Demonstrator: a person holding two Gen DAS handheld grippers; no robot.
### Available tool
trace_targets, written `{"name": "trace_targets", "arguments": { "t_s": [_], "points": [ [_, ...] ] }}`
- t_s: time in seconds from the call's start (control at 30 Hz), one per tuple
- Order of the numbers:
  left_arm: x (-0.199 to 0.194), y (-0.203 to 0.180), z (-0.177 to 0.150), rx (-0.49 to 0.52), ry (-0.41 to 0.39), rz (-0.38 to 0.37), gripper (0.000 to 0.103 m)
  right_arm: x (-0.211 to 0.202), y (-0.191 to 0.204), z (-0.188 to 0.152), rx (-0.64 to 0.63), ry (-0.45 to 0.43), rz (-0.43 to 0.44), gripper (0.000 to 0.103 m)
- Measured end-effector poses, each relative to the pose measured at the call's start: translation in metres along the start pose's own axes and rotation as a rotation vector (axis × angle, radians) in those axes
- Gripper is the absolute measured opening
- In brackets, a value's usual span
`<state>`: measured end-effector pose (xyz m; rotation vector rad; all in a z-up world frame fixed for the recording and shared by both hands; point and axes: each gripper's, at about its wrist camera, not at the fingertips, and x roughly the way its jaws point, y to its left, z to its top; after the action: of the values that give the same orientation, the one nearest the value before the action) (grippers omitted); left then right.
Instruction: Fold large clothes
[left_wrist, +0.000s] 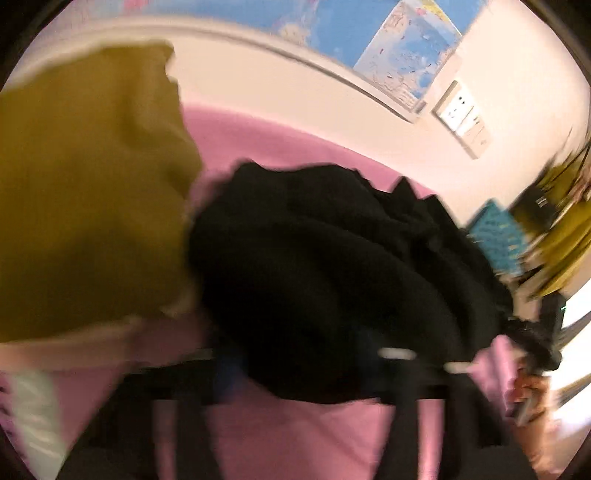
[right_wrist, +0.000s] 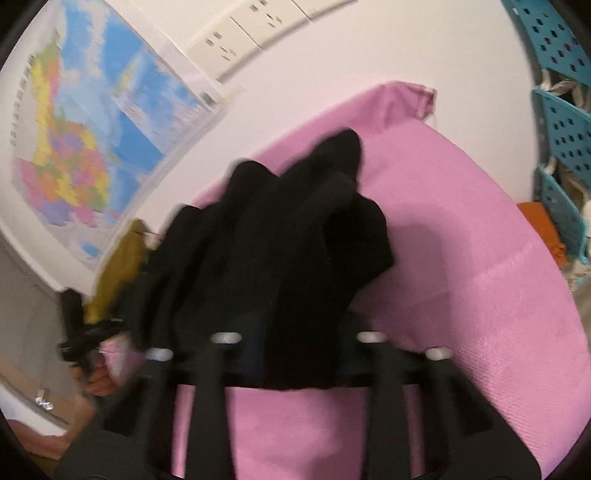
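Left wrist view: my left gripper (left_wrist: 295, 384) pinches the black garment (left_wrist: 332, 277), bunched on the pink table (left_wrist: 295, 435) beside a mustard garment (left_wrist: 92, 192). Right wrist view: my right gripper (right_wrist: 295, 354) jaws pinch its near edge; I should lift evenly, keeping both corners taut.

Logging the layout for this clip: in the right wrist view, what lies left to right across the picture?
Colourful wall map → mustard-yellow cloth → bunched black garment → pink cover of the work surface → turquoise perforated plastic crates.
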<state>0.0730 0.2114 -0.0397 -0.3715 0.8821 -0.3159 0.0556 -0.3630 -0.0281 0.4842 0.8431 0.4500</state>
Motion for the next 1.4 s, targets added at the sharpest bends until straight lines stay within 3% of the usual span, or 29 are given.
{"name": "trace_targets", "arguments": {
  "t_s": [0.07,0.23,0.33,0.4,0.43,0.5,0.53,0.6,0.63,0.7,0.73,0.8,0.93,1.03,1.07,1.17,1.2,1.23,1.27,1.3,1.4],
  "points": [
    [-0.013,-0.01,-0.001,0.025,-0.026,0.03,0.016,-0.03,0.007,0.01,-0.006,-0.049,0.027,0.017],
    [-0.054,-0.004,-0.013,-0.025,-0.01,-0.056,0.009,-0.101,0.011,0.016,-0.044,-0.172,0.023,0.016],
    [-0.033,-0.002,-0.036,-0.029,0.094,-0.027,0.006,-0.076,-0.02,-0.003,0.024,-0.031,-0.107,0.019],
    [-0.023,-0.011,-0.045,0.003,0.112,-0.01,0.007,-0.049,-0.037,-0.018,0.065,0.086,-0.162,0.022],
    [-0.022,-0.016,-0.046,0.025,0.103,0.012,0.008,-0.047,-0.039,-0.023,0.065,0.083,-0.183,0.032],
    [-0.024,-0.023,-0.042,0.04,0.088,0.055,0.019,-0.058,-0.034,-0.02,0.056,0.036,-0.227,0.053],
    [-0.027,-0.025,-0.039,0.039,0.076,0.072,0.022,-0.07,-0.027,-0.017,0.04,-0.016,-0.256,0.059],
    [-0.045,-0.031,-0.032,0.071,0.003,0.133,0.032,-0.088,-0.016,-0.011,0.011,-0.089,-0.29,0.061],
    [-0.054,-0.034,-0.029,0.09,-0.03,0.144,0.036,-0.1,-0.005,-0.008,-0.01,-0.137,-0.304,0.065],
    [-0.067,-0.046,-0.023,0.136,-0.078,0.143,0.039,-0.107,0.016,-0.003,-0.058,-0.18,-0.274,0.065],
    [-0.071,-0.058,-0.019,0.184,-0.093,0.138,0.042,-0.102,0.029,-0.001,-0.098,-0.177,-0.233,0.065],
    [-0.07,-0.076,-0.01,0.245,-0.094,0.138,0.058,-0.086,0.046,0.002,-0.155,-0.14,-0.183,0.065],
    [-0.042,-0.114,0.002,0.365,-0.05,0.082,0.06,-0.013,0.078,0.006,-0.284,0.013,-0.163,0.065],
    [0.001,-0.134,0.008,0.39,0.049,0.056,0.06,0.035,0.079,0.008,-0.289,0.118,-0.165,0.064],
    [0.016,-0.136,0.008,0.381,0.083,0.055,0.06,0.05,0.079,0.008,-0.288,0.15,-0.17,0.061],
    [0.049,-0.132,0.004,0.369,0.135,0.108,0.051,0.075,0.079,0.006,-0.287,0.185,-0.193,0.034],
    [0.059,-0.129,0.006,0.358,0.142,0.133,0.045,0.078,0.081,0.007,-0.298,0.185,-0.2,0.019],
    [0.067,-0.127,0.007,0.346,0.153,0.15,0.041,0.077,0.083,0.009,-0.307,0.172,-0.212,0.013],
    [0.07,-0.126,0.009,0.346,0.156,0.17,0.032,0.073,0.086,0.014,-0.303,0.153,-0.208,0.01],
    [0.072,-0.125,0.011,0.349,0.146,0.215,0.01,0.066,0.089,0.019,-0.298,0.124,-0.191,0.006],
    [0.069,-0.122,0.024,0.322,0.109,0.239,0.006,0.041,0.098,0.037,-0.29,-0.005,-0.149,0.005]
  ]
}}
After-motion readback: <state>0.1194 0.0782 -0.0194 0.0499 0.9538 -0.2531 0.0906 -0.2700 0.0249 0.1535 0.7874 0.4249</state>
